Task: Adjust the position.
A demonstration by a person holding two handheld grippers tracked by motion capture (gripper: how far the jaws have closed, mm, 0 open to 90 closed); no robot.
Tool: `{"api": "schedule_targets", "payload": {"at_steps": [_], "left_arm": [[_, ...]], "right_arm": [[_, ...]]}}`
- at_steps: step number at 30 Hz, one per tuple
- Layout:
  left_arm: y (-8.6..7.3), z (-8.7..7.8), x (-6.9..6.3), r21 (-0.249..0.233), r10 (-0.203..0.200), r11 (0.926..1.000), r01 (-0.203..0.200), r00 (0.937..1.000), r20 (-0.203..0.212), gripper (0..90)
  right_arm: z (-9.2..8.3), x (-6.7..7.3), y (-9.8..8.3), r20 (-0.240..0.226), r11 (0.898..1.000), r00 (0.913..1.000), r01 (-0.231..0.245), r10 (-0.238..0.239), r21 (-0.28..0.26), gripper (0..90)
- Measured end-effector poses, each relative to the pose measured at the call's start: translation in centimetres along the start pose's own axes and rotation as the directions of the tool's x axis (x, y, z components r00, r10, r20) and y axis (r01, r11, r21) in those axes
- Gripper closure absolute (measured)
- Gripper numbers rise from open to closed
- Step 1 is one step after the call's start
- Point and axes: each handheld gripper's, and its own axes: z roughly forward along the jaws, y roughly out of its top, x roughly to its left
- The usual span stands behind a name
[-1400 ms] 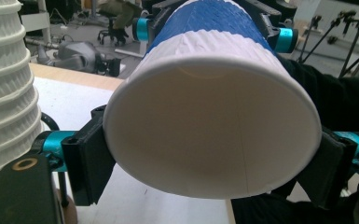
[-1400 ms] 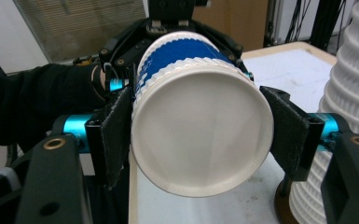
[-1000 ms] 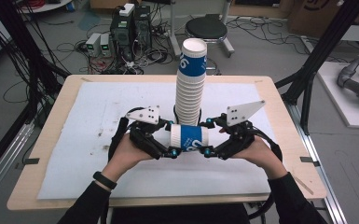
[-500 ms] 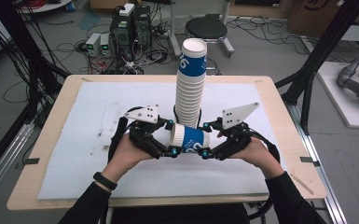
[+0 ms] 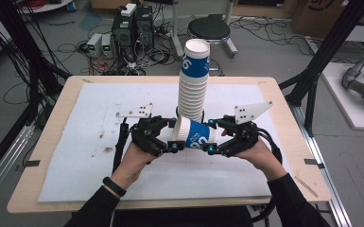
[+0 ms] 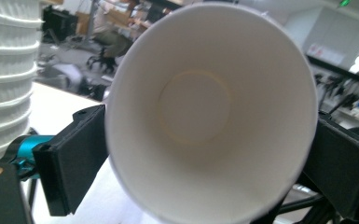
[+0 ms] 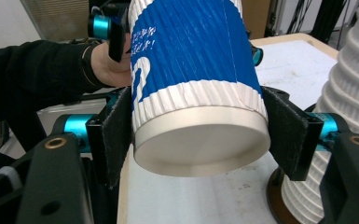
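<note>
A blue and white ribbed paper cup [image 5: 196, 135] lies level above the white sheet, held between both grippers. My right gripper [image 5: 212, 138] is shut on its base end; its pads press both sides of the cup [image 7: 191, 60] in the right gripper view. My left gripper [image 5: 175, 138] is at the rim end. Its jaws have just been opening, and the cup's open mouth [image 6: 205, 116] sits between them with the pads close beside the rim, not squeezing it. Just behind stands a tall stack of the same cups [image 5: 192, 85], upright.
The stack of cups [image 7: 345, 107] rests on a dark round base [image 7: 279, 198] near the table's middle. A white sheet [image 5: 85, 142] covers most of the wooden table [image 5: 42, 156]. Beyond the far edge are computers, cables and a stool [image 5: 209, 29]. Black frame posts flank the table.
The left gripper's jaws stand wider at the cup's rim. The right gripper's jaws have closed on the base. Hands and cup have hardly moved.
</note>
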Motion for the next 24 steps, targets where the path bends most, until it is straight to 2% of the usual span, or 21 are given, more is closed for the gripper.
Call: {"api": "schedule_targets", "payload": {"at_steps": [2, 6, 9, 11, 13, 15, 16, 18, 24], "left_arm": [[0.0, 0.0, 0.0, -0.011, 0.007, 0.9999, -0.007, 0.9999, 0.014, 13.5], [0.1, -0.2, -0.2, -0.008, 0.031, 0.9995, -0.031, 0.9995, -0.005, 18.3], [0.3, -0.4, -0.2, 0.009, 0.035, 0.9993, -0.035, 0.9993, -0.009, 19.4], [0.4, -0.5, -0.3, 0.027, 0.048, 0.9985, -0.047, 0.9985, -0.028, 19.4], [0.6, -0.6, -0.3, 0.048, 0.059, 0.9972, -0.057, 0.9974, -0.040, 19.7], [0.8, -0.7, -0.3, 0.062, 0.065, 0.9962, -0.062, 0.9966, -0.050, 20.0], [0.8, -0.8, -0.3, 0.062, 0.067, 0.9960, -0.064, 0.9964, -0.052, 20.5], [0.8, -0.7, -0.4, 0.061, 0.063, 0.9963, -0.060, 0.9967, -0.050, 21.0], [0.9, -0.5, -0.6, 0.073, 0.085, 0.9940, -0.081, 0.9948, -0.056, 21.8]], "right_arm": [[0.2, 0.1, -0.1, -0.006, 1.000, 0.9999, -0.008, 0.008, -0.002, 30.2], [0.4, -0.1, -0.2, -0.013, 1.000, 0.9998, -0.012, 0.012, 0.001, 30.3], [0.7, 0.0, -0.3, -0.008, 1.000, 0.9999, -0.007, 0.007, 0.023, 29.9], [0.9, 0.0, -0.4, -0.010, 0.999, 0.9999, -0.003, 0.003, 0.048, 27.6], [0.9, -0.2, -0.5, -0.014, 0.998, 0.9997, -0.021, 0.022, 0.058, 21.0], [0.5, -0.5, -0.5, -0.009, 0.998, 0.9990, -0.043, 0.044, 0.051, 20.5], [0.4, -0.5, -0.5, 0.002, 0.998, 0.9988, -0.048, 0.048, 0.048, 20.5], [0.4, -0.5, -0.4, -0.006, 0.997, 0.9986, -0.052, 0.053, 0.049, 20.5], [1.5, 0.0, -0.4, -0.002, 0.996, 0.9991, -0.042, 0.042, 0.085, 19.1]]}}
